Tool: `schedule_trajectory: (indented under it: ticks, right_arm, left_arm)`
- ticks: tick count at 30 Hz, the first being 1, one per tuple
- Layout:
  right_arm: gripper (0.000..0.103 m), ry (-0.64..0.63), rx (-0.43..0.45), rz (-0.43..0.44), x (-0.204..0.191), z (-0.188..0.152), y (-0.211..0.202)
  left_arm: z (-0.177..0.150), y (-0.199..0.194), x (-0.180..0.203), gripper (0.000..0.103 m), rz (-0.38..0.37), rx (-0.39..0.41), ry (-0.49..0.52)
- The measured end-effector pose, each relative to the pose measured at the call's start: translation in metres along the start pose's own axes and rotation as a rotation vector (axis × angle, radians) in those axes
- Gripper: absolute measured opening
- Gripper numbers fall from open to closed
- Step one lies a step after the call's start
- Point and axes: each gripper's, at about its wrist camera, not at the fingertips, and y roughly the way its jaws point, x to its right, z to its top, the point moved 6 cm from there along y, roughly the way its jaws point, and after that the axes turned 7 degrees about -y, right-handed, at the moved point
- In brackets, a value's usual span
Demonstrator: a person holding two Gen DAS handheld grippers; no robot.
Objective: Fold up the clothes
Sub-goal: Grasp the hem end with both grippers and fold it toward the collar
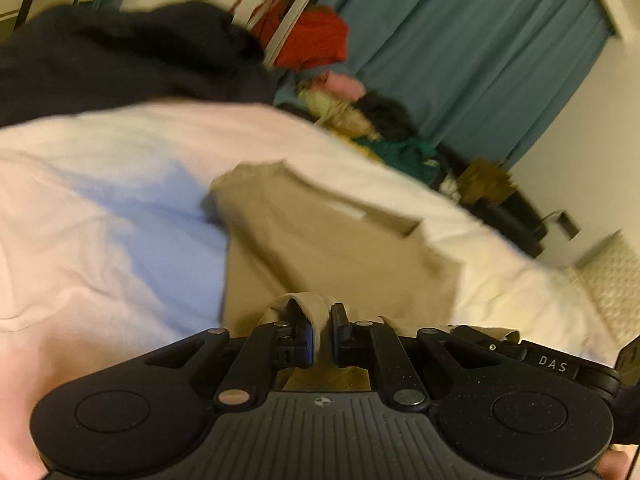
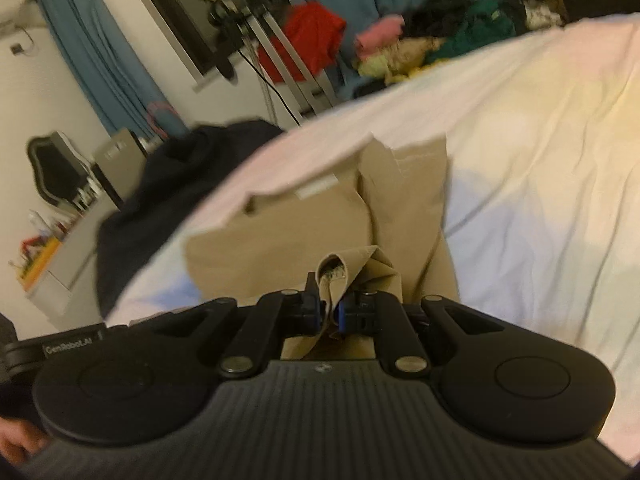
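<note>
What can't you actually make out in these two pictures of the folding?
- Tan garment: its near end is hidden under the left gripper and right gripper in both wrist views.
- Clothes pile beyond the white sheet: too blurred to name the pieces.
- Dark garment: cut off by the left-wrist edge.

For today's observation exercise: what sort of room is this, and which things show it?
Probably a bedroom: a white bedsheet under tan trousers, blue curtains, and a clothes pile behind.
</note>
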Motion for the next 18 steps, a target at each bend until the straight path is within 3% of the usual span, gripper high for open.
schedule_trajectory:
  ticks: [5, 11, 13, 14, 15, 16, 17, 18]
  right_arm:
    - [0.012, -0.052, -0.038, -0.034, 0.006, -0.014, 0.029]
    - [0.013, -0.084, -0.031, -0.043, 0.001, -0.011, 0.021]
    - [0.016, -0.1, -0.019, -0.047, -0.003, -0.008, 0.012]
    - [0.022, -0.108, -0.011, -0.054, -0.005, -0.008, 0.006]
    - [0.043, -0.116, -0.002, -0.065, -0.006, -0.007, -0.001]
    - [0.058, -0.122, 0.014, -0.072, -0.008, -0.006, -0.008]
    - [0.087, -0.127, 0.037, -0.077, -0.009, -0.006, -0.016]
    - [0.097, -0.133, 0.059, -0.082, -0.01, -0.005, -0.025]
  left_arm:
    - [-0.008, 0.032, -0.008, 0.012, 0.044, -0.016, 0.053]
    - [-0.009, 0.018, 0.003, 0.013, 0.063, 0.009, 0.12]
    - [-0.012, 0.007, 0.009, 0.02, 0.07, 0.017, 0.147]
    - [-0.013, 0.0, 0.013, 0.032, 0.077, 0.025, 0.157]
    - [-0.015, -0.007, 0.017, 0.044, 0.083, 0.034, 0.169]
    - [-0.017, -0.015, 0.021, 0.047, 0.087, 0.049, 0.183]
    - [-0.019, -0.023, 0.025, 0.051, 0.09, 0.062, 0.198]
    - [-0.021, -0.031, 0.029, 0.06, 0.087, 0.073, 0.213]
